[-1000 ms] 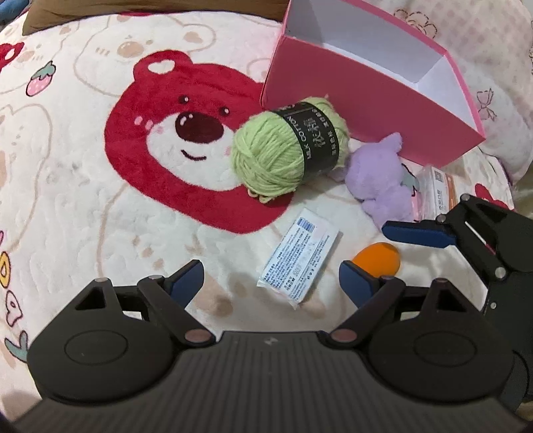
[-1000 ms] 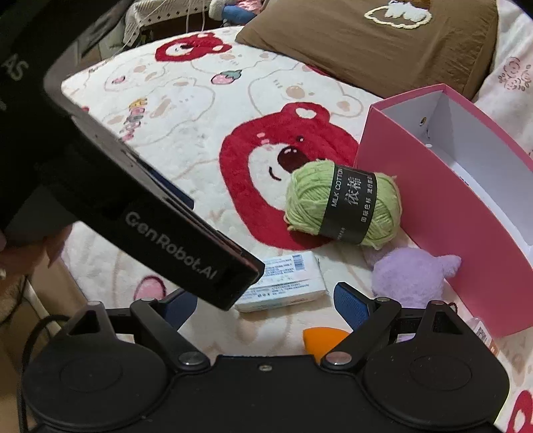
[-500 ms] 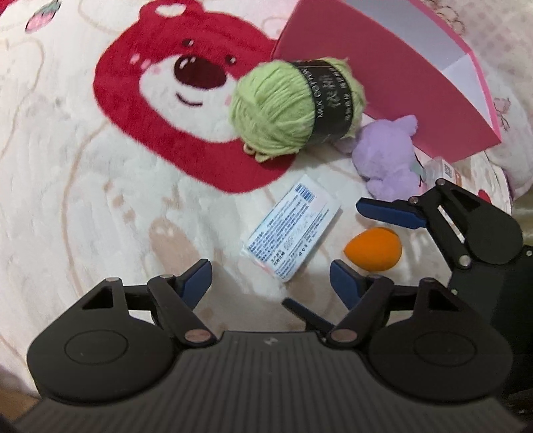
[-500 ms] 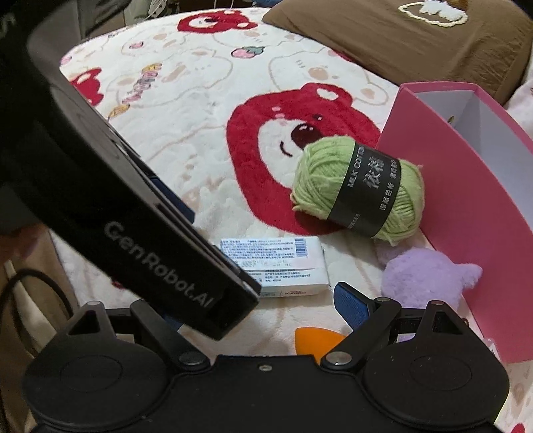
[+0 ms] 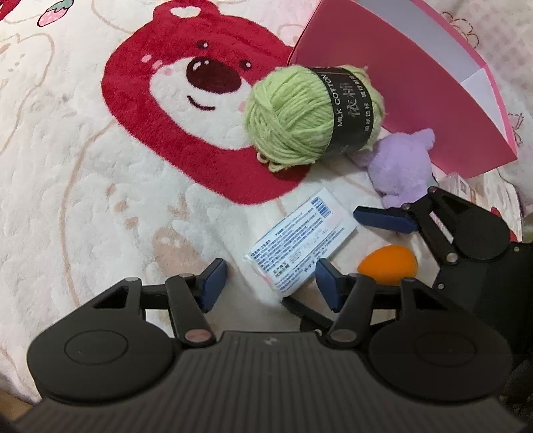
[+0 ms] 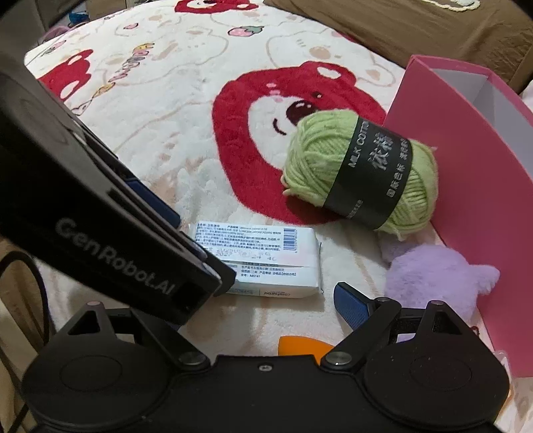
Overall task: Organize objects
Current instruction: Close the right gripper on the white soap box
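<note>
A white printed packet [image 5: 299, 243] lies flat on the bear blanket. Its near end sits between the fingers of my left gripper [image 5: 270, 283], whose jaws are closing; the pads are not pressing on it. Beside it is an orange sponge [image 5: 388, 264], which shows low between the fingers of my open right gripper [image 6: 266, 304]. One blue right pad [image 5: 383, 218] reaches in above the sponge. In the right wrist view the left gripper's body hides the right gripper's left finger. A green yarn ball [image 5: 309, 113] and a purple plush [image 5: 399, 166] rest against the pink box [image 5: 416, 93].
The pink box [image 6: 466, 200] stands open, its white inside showing. A small printed package [image 5: 463, 185] lies near its corner. A brown pillow [image 6: 399, 26] lies at the far edge of the blanket. The two grippers sit close together.
Both grippers have come down toward the blanket. The left jaws have narrowed around the packet's near end. The right gripper stays wide over the orange sponge.
</note>
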Demonstrator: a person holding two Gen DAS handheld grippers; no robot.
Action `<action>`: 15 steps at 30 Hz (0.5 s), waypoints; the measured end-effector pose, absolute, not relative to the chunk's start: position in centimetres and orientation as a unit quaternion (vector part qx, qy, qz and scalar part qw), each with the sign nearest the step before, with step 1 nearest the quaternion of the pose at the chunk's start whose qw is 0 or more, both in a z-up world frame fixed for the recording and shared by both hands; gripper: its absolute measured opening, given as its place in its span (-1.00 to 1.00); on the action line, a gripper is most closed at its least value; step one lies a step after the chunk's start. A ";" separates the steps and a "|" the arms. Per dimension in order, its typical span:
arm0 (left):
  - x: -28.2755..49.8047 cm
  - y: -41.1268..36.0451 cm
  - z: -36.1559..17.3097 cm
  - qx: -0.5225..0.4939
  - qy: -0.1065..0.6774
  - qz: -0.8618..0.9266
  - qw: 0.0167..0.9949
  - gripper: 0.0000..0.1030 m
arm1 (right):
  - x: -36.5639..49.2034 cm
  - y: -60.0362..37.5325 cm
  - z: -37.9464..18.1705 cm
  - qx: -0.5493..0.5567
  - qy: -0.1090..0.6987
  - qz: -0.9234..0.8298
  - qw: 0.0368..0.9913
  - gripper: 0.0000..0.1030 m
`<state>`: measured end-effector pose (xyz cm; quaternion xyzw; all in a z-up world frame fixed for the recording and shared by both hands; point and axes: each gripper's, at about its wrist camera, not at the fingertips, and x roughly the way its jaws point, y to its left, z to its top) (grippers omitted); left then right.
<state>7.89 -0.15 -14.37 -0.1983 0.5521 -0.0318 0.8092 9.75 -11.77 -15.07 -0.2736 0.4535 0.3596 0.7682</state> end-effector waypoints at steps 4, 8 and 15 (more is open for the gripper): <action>8.1 0.0 -14.5 -0.211 0.547 -0.032 0.809 0.12 | 10.0 -11.9 -15.1 -0.257 0.456 0.358 0.773 0.77; 8.5 0.1 -14.4 -0.215 0.539 -0.043 0.813 -0.03 | 10.1 -11.8 -15.2 -0.242 0.459 0.357 0.776 0.71; 9.3 0.5 -13.8 -0.203 0.534 -0.059 0.818 -0.03 | 10.8 -12.0 -14.7 -0.125 0.493 0.323 0.798 0.56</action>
